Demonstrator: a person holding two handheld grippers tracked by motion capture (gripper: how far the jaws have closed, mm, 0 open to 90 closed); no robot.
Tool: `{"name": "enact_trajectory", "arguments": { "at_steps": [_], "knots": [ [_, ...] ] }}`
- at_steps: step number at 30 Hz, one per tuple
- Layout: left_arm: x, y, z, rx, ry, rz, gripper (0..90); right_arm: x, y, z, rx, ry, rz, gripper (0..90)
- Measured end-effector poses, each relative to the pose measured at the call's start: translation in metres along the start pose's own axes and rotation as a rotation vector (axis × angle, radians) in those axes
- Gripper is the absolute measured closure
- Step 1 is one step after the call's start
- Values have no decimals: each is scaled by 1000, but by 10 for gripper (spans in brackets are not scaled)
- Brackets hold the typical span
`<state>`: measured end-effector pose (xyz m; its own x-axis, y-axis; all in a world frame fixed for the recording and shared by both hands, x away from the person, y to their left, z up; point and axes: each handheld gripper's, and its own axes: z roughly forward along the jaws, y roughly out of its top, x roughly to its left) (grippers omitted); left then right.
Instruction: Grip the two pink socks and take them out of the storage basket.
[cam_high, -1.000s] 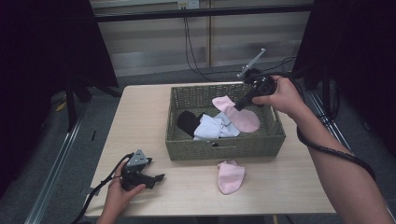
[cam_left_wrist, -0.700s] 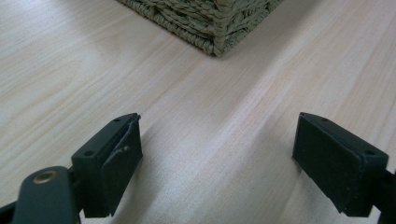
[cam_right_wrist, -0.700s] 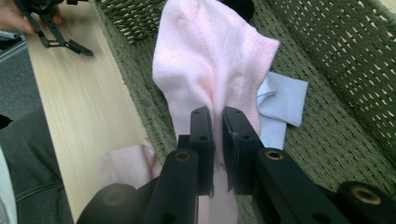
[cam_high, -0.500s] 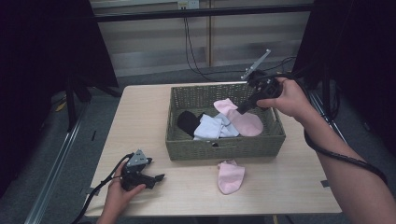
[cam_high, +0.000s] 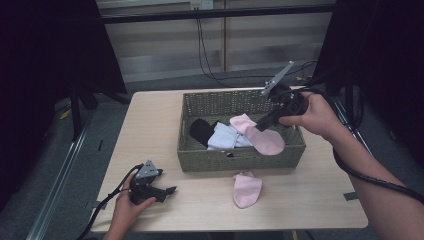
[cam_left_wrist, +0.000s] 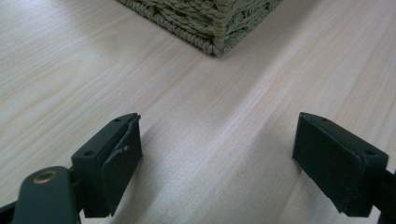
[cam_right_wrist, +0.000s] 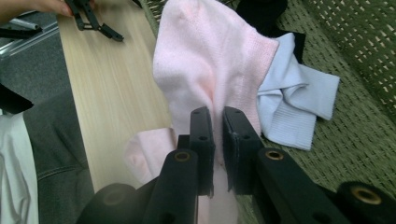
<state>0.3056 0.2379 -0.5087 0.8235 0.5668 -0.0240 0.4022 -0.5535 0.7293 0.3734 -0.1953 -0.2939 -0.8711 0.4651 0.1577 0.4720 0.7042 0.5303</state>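
Note:
My right gripper (cam_high: 260, 124) (cam_right_wrist: 217, 135) is shut on a pink sock (cam_high: 260, 135) (cam_right_wrist: 210, 60), which hangs over the front right part of the woven basket (cam_high: 200, 160). Inside the basket lie a light blue sock (cam_high: 225, 137) (cam_right_wrist: 294, 102) and a black sock (cam_high: 201, 131) (cam_right_wrist: 261, 14). A second pink sock (cam_high: 246, 189) (cam_right_wrist: 144, 156) lies flat on the table just in front of the basket. My left gripper (cam_high: 170, 190) (cam_left_wrist: 217, 158) rests open on the wood at the front left, nothing between its jaws; a basket corner (cam_left_wrist: 219, 23) lies ahead of it.
The light wooden table (cam_high: 150, 125) has bare room left of the basket and along its front edge. Black stands and cables stand behind the table. A cable trails from my left gripper off the front left edge.
My right gripper has carried the pink sock rightward and slightly toward the basket's front wall. The left gripper has stayed in place.

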Motion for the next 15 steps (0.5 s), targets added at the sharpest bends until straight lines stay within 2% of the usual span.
{"name": "enact_trajectory", "arguments": {
  "at_steps": [15],
  "knots": [
    [0, 0, 0, 4, -1, 3, 151, 24, -8, 4, -2, 40, -33, 823]
  ]
}}
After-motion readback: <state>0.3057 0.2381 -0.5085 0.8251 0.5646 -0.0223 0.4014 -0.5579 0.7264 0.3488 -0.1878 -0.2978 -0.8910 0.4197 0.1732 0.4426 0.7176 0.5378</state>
